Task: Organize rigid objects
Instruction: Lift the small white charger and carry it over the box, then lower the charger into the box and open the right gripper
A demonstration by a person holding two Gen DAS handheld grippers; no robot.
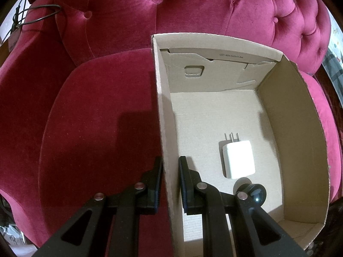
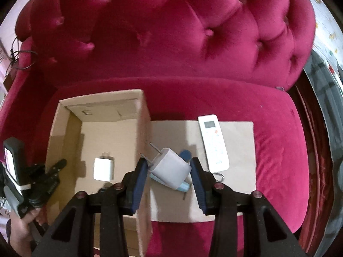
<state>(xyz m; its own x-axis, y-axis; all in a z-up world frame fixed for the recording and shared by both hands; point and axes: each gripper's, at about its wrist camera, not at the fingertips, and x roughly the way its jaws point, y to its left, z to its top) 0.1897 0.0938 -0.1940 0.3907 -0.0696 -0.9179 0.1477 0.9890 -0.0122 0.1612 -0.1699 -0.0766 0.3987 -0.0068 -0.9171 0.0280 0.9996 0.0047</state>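
- The left gripper (image 1: 170, 184) stands at the bottom centre of the left wrist view, its jaws a narrow gap apart and straddling the left wall of the cardboard box (image 1: 165, 128), one finger outside, one inside; whether the pads press the wall I cannot tell.
- The right gripper (image 2: 169, 177) sits at the lower centre of the right wrist view, jaws wide, with a white plug adapter (image 2: 170, 169) between the pads; contact on either side is not clear.
- That adapter lies tilted, long axis running lower right to upper left, its two metal prongs pointing to the upper left toward the box wall.
- Under it shows a light blue object (image 2: 184, 185), partly hidden.
- Both lie on a flat cardboard sheet (image 2: 235, 150) just right of the box.
- Inside the box, a second white charger (image 1: 238, 159) lies flat on the floor, prongs pointing toward the far wall.
- A black round object (image 1: 255, 192) sits just near of it.
- Further right on the sheet, a white remote control (image 2: 213, 142) lies lengthwise, display end away.
- All rests on a red tufted sofa (image 2: 193, 42).
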